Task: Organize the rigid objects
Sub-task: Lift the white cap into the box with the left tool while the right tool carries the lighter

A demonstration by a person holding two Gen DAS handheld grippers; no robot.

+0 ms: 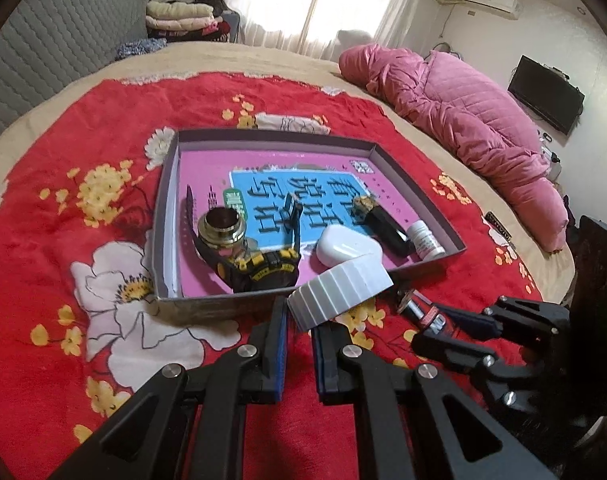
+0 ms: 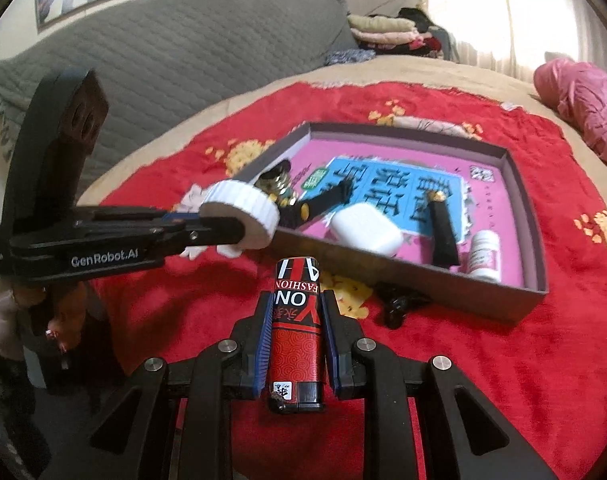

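White ribbed lid (image 1: pixel 340 289), pinched at its edge in the left claw (image 1: pixel 299 334), held above the near wall of the grey tray (image 1: pixel 165 216). Red lighter (image 2: pixel 296 322), clamped lengthwise in the right claw (image 2: pixel 296 344), just short of that wall. Tray, on the red floral blanket (image 1: pixel 63 280) of the bed, contains: watch (image 1: pixel 259 266), white case (image 1: pixel 349 246), small white bottle (image 1: pixel 424 240).
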